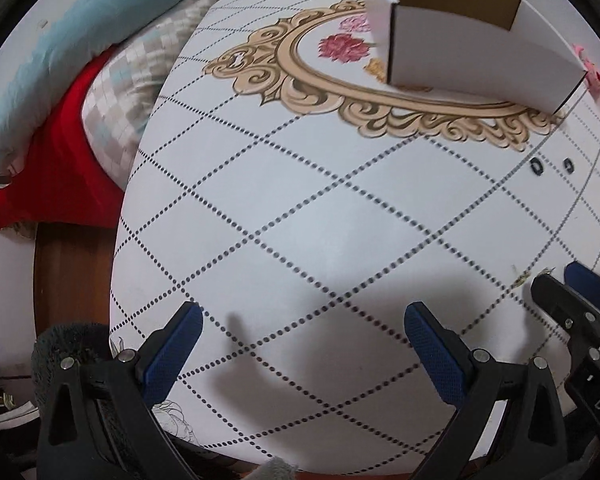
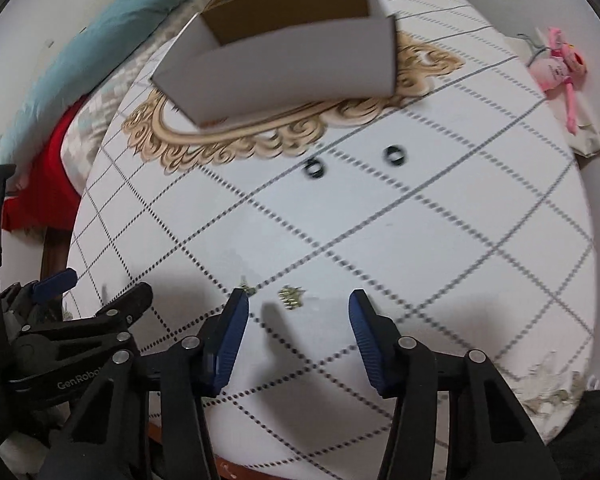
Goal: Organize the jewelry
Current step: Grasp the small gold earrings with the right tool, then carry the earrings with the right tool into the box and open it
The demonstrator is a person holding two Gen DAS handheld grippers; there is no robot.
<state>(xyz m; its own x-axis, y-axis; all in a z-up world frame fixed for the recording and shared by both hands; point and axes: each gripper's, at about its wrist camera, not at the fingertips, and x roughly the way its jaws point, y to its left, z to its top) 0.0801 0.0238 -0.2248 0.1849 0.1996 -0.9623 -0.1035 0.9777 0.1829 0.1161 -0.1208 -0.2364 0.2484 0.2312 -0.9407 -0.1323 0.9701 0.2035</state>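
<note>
Two small black rings [image 2: 315, 169] [image 2: 395, 155] lie side by side on the white dotted-grid table [image 2: 420, 240], in front of an open white cardboard box [image 2: 284, 68]. They show in the left wrist view too [image 1: 536, 166] [image 1: 567, 165], with the box [image 1: 472, 56] behind. Two small gold jewelry pieces [image 2: 291, 295] [image 2: 247, 287] lie just ahead of my right gripper [image 2: 298, 312], which is open and empty. My left gripper [image 1: 302, 324] is open and empty over bare table, left of the right gripper [image 1: 572, 292].
A bed with blue, checked and red bedding [image 1: 60, 92] runs along the table's left edge. A pink plush toy [image 2: 556, 68] lies at the far right. The table's near right corner has chipped, peeling surface [image 2: 556, 388].
</note>
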